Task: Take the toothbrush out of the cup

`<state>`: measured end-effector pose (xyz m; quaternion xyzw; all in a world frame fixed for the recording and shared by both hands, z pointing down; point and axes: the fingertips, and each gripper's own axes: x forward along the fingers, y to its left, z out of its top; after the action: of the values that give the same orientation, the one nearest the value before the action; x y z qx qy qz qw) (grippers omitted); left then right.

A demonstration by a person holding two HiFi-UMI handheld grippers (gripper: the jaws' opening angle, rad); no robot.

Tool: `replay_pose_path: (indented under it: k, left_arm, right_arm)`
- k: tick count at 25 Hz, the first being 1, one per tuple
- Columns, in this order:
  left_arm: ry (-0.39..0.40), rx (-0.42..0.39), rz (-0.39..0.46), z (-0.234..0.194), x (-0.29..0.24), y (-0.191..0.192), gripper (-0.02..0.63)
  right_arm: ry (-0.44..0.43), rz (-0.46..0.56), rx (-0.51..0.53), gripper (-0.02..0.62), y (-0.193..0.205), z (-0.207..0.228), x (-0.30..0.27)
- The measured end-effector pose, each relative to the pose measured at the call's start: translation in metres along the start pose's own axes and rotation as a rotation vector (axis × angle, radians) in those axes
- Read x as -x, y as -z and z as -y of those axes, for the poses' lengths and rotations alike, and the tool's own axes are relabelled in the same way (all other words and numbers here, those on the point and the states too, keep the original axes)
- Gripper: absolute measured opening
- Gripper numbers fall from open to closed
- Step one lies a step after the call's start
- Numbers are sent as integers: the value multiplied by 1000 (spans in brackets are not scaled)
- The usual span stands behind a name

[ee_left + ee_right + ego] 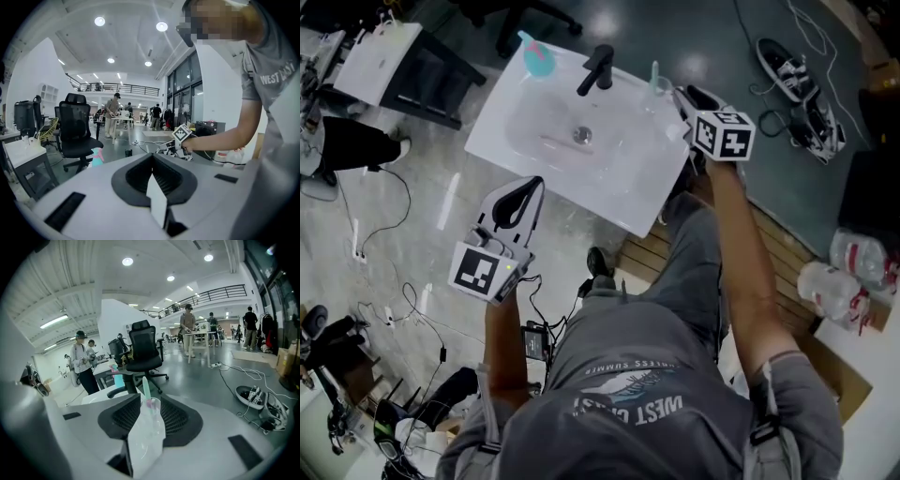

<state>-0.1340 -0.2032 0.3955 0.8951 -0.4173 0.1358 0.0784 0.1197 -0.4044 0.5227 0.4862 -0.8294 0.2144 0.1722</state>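
Progress: nothing extracted yet. The toothbrush (145,386) stands upright in the clear cup (149,427), pale green handle poking above the rim. The cup sits at the far right corner of the white washbasin (609,178), to the right of the black faucet (598,67).

My right gripper (149,396) is at that corner with its jaws spread wide. In the right gripper view, cup and brush sit framed in the gap. I see no pad pressing on either, so I count no grip made.

My left gripper (152,157) hangs off the near left edge of the basin, well apart from the cup. Its jaws are closed together with nothing between them.

Left to do, by my reading: all of it. Close on the handle above the rim, not on the cup wall, then lift the brush straight out. The cup looks light and may tip or come up with the brush.

Writing:
- The shirt (628,403) reads "WEST" in big letters. The next word is only partly legible, likely "COAST". A small line above it ends in "SUMMER".
- The marker cubes (724,134) carry black-and-white square patterns, no letters.
- I can read no label on the cup, brush or faucet.
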Motion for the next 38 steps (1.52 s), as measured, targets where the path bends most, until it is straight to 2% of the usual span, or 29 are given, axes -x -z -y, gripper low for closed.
replay_pose_path:
  k: [10,16,21,38]
  left_arm:
    - [5,8,-4,2,-4,8,-2]
    - [19,18,1,3,-4,12,-2]
    - [21,18,3,3,-2,13,-2]
    - [39,9,28,4,12,7,-2]
  right_arm:
    - [-2,-27,-9,150,14,4,-18]
    - [23,-27,18,83,17,4,-21]
    - [31,-16,44,78,18,4,-21]
    - [49,81,119,78,-29,-20,20]
